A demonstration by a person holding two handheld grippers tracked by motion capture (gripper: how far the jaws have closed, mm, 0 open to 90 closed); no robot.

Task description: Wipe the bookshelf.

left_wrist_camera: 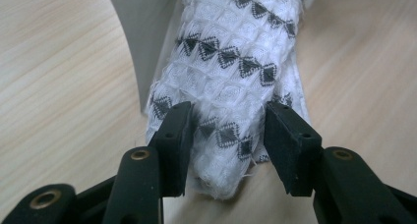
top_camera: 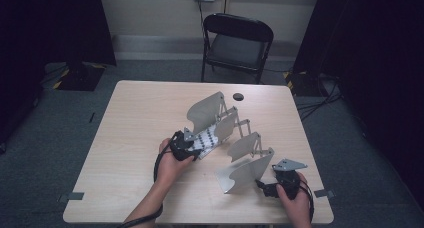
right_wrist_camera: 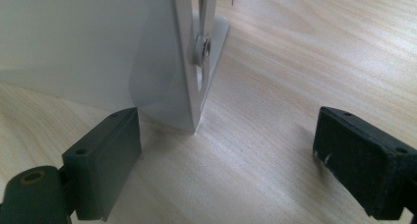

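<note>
The rolled cloth [left_wrist_camera: 231, 76], white with black diamond bands, lies on the table [top_camera: 135, 118] against the left end panel of the folding rack [top_camera: 227, 138], a grey metal frame with curved panels joined by scissor links. My left gripper [left_wrist_camera: 228, 135] has its jaws on either side of the near end of the roll; the pads sit against the fabric, though I cannot tell how firmly they press. My right gripper [right_wrist_camera: 226, 150] rests at the near right panel of the rack, jaws spread wide, the panel's corner standing between them and just beside the left pad. A black folding chair [top_camera: 237, 43] stands beyond the table.
</note>
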